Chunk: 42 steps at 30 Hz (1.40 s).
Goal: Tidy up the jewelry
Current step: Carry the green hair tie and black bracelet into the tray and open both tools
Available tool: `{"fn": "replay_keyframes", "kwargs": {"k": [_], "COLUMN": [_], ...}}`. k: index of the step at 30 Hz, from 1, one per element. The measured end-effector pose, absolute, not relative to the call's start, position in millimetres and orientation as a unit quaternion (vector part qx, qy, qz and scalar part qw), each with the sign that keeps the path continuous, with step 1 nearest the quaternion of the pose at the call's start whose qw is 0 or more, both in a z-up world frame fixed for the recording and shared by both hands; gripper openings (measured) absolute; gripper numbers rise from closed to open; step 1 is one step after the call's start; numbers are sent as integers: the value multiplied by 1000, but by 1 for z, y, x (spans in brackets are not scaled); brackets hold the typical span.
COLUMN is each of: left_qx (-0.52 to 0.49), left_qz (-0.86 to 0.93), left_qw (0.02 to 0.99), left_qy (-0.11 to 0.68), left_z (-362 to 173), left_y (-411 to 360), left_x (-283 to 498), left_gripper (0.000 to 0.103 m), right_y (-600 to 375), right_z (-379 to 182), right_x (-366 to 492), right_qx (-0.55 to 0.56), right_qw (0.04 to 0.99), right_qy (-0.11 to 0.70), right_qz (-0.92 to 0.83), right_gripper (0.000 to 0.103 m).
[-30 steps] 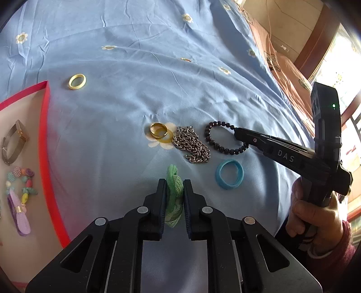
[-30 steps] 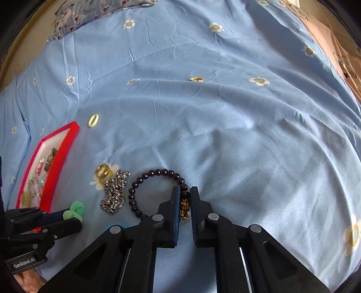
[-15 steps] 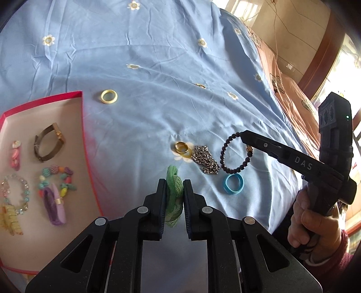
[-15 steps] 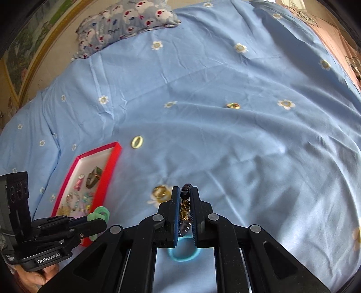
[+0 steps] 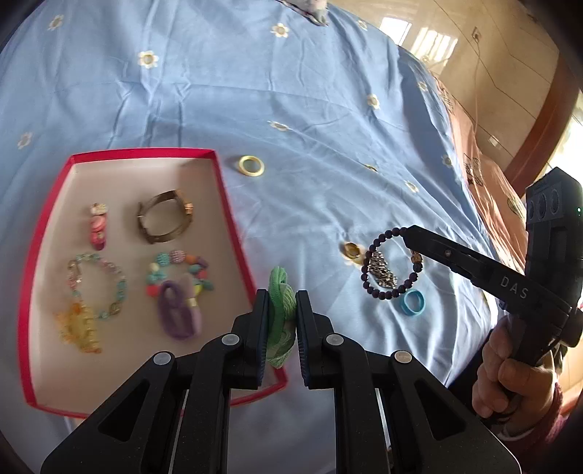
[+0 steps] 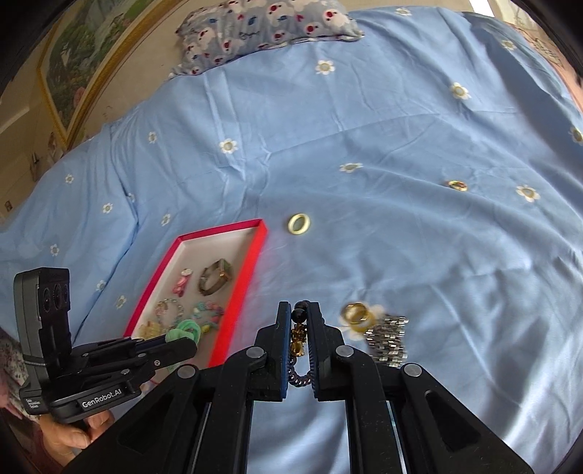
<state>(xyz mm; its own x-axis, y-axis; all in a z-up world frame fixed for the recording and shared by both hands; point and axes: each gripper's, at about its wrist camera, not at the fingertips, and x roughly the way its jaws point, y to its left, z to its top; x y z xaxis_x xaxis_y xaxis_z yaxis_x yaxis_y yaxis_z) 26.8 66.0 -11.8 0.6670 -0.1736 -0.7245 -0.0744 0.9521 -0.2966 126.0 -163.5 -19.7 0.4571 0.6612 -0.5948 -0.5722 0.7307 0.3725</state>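
My left gripper (image 5: 280, 295) is shut on a green fabric hair tie (image 5: 281, 317) and hangs over the right edge of the red-rimmed tray (image 5: 40, 233). In the right wrist view that left gripper (image 6: 189, 341) holds the green hair tie (image 6: 186, 328) above the tray (image 6: 255, 251). My right gripper (image 6: 299, 310) is shut on a dark beaded bracelet (image 6: 299, 377) with a gold charm. From the left wrist view the right gripper (image 5: 410, 231) dangles the beaded bracelet (image 5: 391, 269) above the sheet.
On the blue flowered bedsheet (image 5: 291, 109) lie a pale yellow ring (image 5: 251, 166), a gold ring (image 5: 351, 249), a silver chain (image 5: 380, 271), a blue ring (image 5: 413, 302) and a small gold piece (image 6: 457, 185). Several bracelets and clips fill the tray. A pillow (image 6: 266, 29) lies at the far end.
Both grippers have risen and swung left toward the tray. The beaded bracelet came off the sheet and now hangs from the right gripper. The tray shows fully in both views.
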Motion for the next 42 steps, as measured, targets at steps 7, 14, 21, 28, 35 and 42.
{"fn": "replay_keyframes", "kwargs": {"k": [7, 14, 21, 28, 35, 42], "left_qx": [-164, -177, -189, -199, -203, -197], "left_qz": [4, 35, 55, 65, 69, 76], "left_qw": [901, 898, 893, 884, 875, 868], "left_qy": [402, 401, 406, 417, 434, 449], "left_z": [-11, -16, -25, -38, -54, -63], "left_y": [95, 121, 139, 151, 155, 154], "left_x": [8, -13, -29, -33, -28, -24], "left_gripper": [12, 12, 12, 12, 13, 14], "right_y": [-130, -93, -54, -31, -31, -34], "right_z": [-11, -10, -14, -30, -57, -73], "right_x": [113, 98, 79, 69, 77, 86], "right_qx": [48, 35, 16, 4, -5, -17], "right_qw": [836, 812, 786, 766, 762, 767], "right_qy": [370, 377, 384, 400, 429, 444], "right_qz": [403, 444, 484, 502, 485, 463], "right_gripper": [8, 8, 8, 8, 8, 8]}}
